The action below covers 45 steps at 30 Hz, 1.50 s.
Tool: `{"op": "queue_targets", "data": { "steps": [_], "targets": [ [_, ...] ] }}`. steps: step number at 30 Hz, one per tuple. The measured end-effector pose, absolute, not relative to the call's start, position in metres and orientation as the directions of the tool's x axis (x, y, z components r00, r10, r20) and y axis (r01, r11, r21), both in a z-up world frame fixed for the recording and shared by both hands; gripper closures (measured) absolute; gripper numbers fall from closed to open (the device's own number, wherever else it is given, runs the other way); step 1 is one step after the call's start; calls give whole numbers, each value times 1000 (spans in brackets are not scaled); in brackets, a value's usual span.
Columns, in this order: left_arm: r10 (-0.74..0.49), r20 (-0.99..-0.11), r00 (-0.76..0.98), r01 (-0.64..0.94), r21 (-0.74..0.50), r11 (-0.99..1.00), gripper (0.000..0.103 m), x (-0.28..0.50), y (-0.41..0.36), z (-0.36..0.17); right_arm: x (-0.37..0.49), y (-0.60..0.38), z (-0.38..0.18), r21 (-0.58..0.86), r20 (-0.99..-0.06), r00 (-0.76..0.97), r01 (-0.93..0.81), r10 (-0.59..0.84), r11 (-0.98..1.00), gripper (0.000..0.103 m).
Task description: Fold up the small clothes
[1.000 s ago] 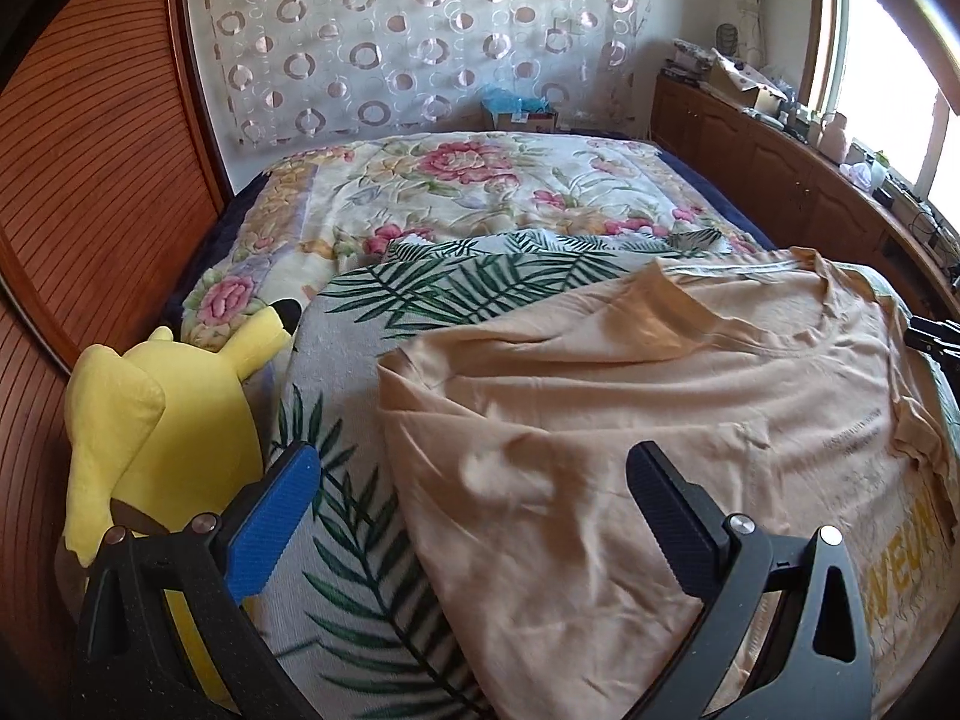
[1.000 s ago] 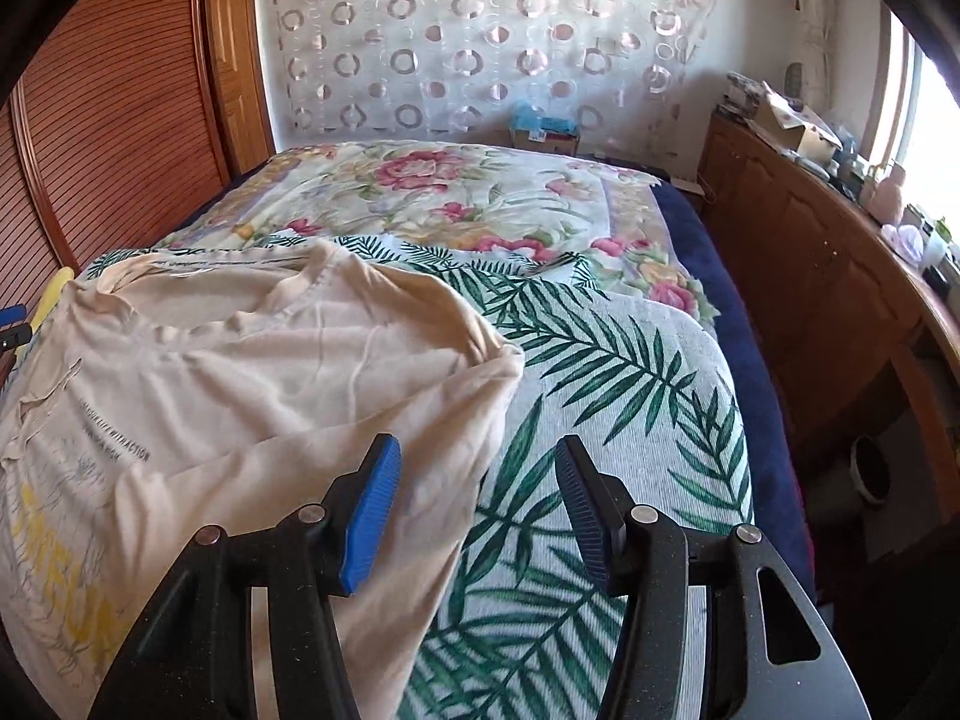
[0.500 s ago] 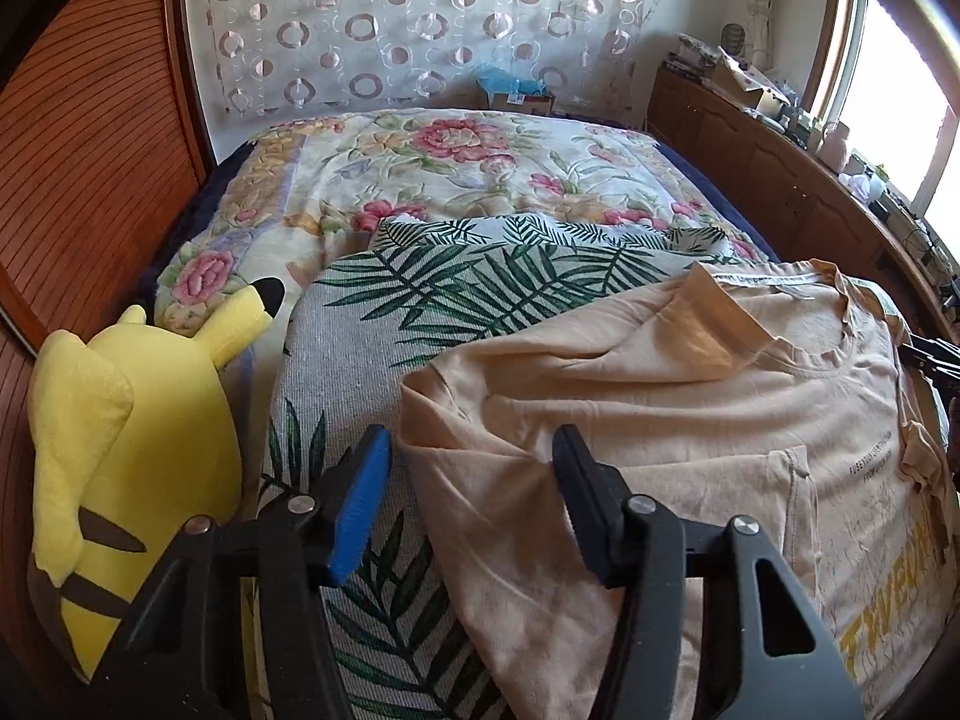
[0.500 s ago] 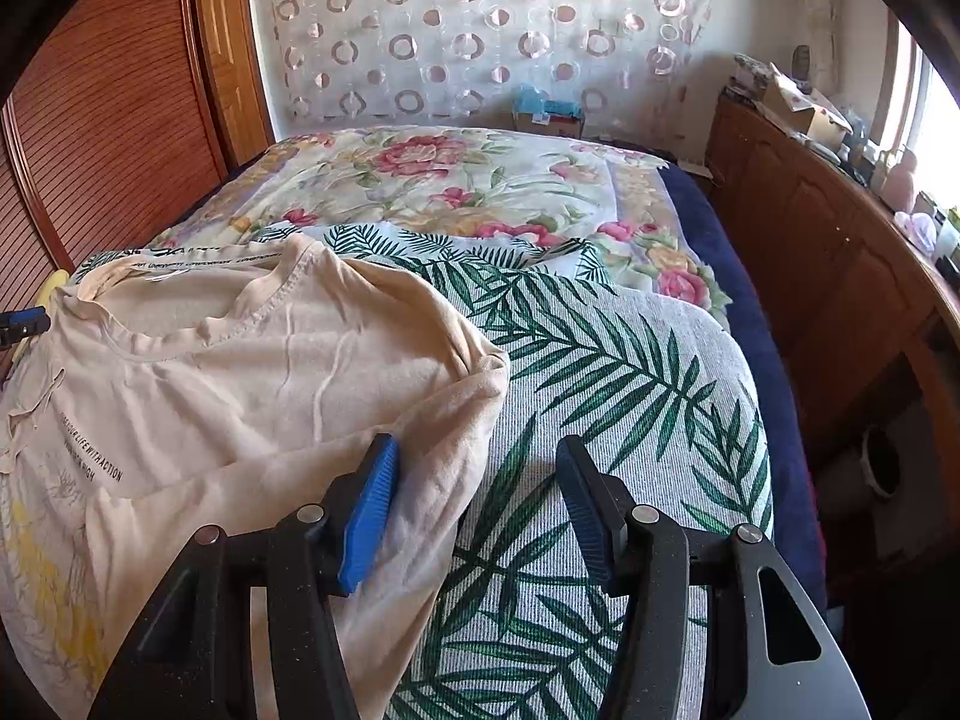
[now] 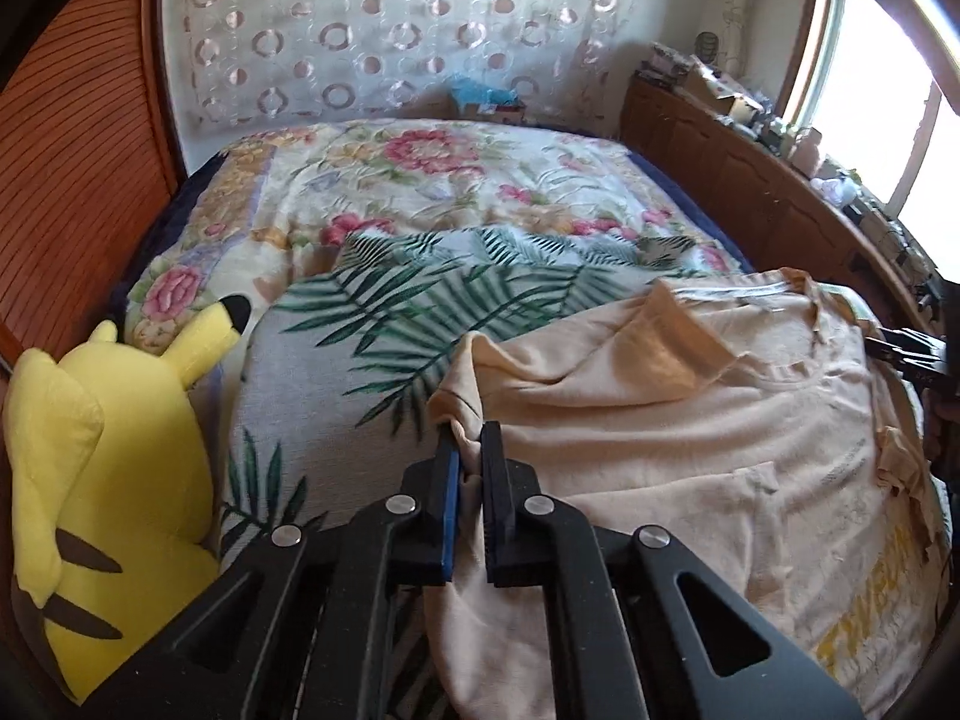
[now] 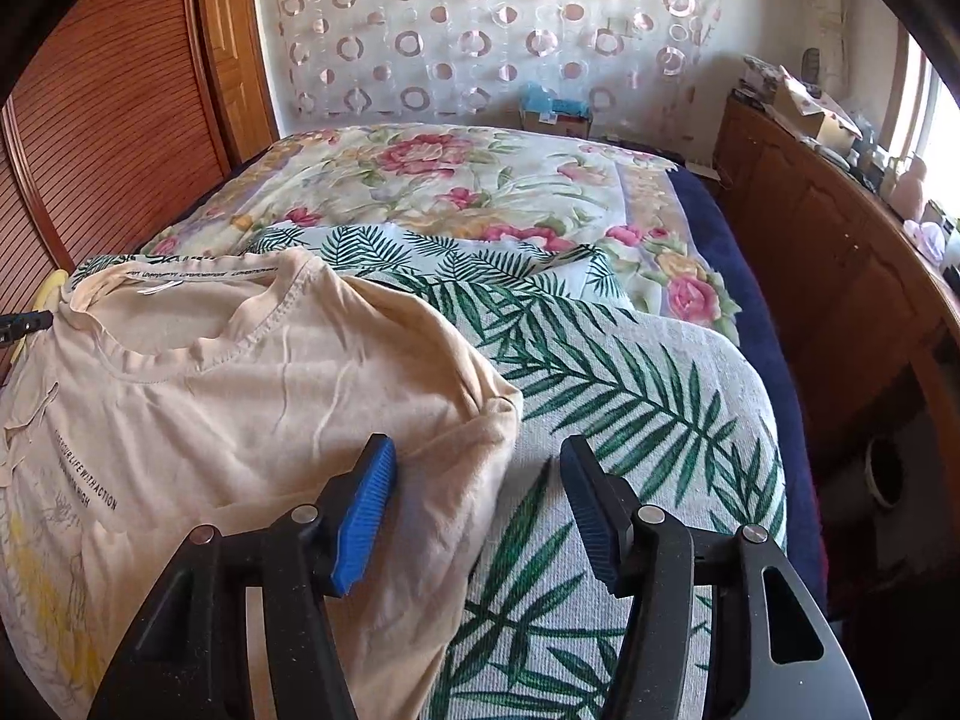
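A peach T-shirt point(image 5: 690, 450) with yellow lettering lies face up on a palm-leaf blanket, its collar towards the far end of the bed. My left gripper point(image 5: 468, 438) is shut on a bunched fold of the shirt's left sleeve edge, and the cloth stands up in a small peak above the pads. In the right wrist view the T-shirt point(image 6: 240, 408) fills the left half. My right gripper point(image 6: 477, 447) is open and straddles the shirt's right sleeve edge, its left pad over the cloth and its right pad over the blanket. Each gripper shows at the edge of the other's view.
A yellow plush toy point(image 5: 90, 468) sits against the bed's left side. The palm-leaf blanket point(image 6: 630, 408) lies over a floral quilt point(image 5: 450, 180). A slatted wooden wardrobe point(image 5: 72, 150) stands on the left and a cluttered wooden cabinet point(image 6: 840, 252) on the right.
The left jaws went from wide open to shut on the shirt's left edge, gathering the cloth into a peak. The right gripper crept slightly forward and stayed open.
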<state>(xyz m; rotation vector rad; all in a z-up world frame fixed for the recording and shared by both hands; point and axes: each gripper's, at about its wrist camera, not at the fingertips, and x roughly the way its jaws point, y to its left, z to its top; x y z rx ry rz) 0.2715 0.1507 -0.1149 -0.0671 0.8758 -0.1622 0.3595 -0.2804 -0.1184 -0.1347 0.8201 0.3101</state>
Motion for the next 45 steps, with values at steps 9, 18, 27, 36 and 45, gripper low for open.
{"op": "queue_targets", "data": {
  "steps": [9,18,27,36,45],
  "targets": [
    [-203,-672,712,180,-105,978,97,237,119,-70,337,-265,-103,28,-691,654,-403,309,915,98],
    [-221,-611,760,215,-84,973,97,187,106,-38,266,-274,-67,9,-585,734,-418,344,908,98],
    [-227,-566,792,212,-94,973,97,130,106,-30,196,-291,-66,27,-536,752,-439,384,898,98],
    [-218,-555,803,180,-123,976,97,59,121,-34,120,-320,-70,78,-512,749,-448,421,891,98],
    [-203,-554,808,122,-180,976,97,10,141,-46,74,-354,-90,150,-576,689,-439,439,886,98]
  ]
}}
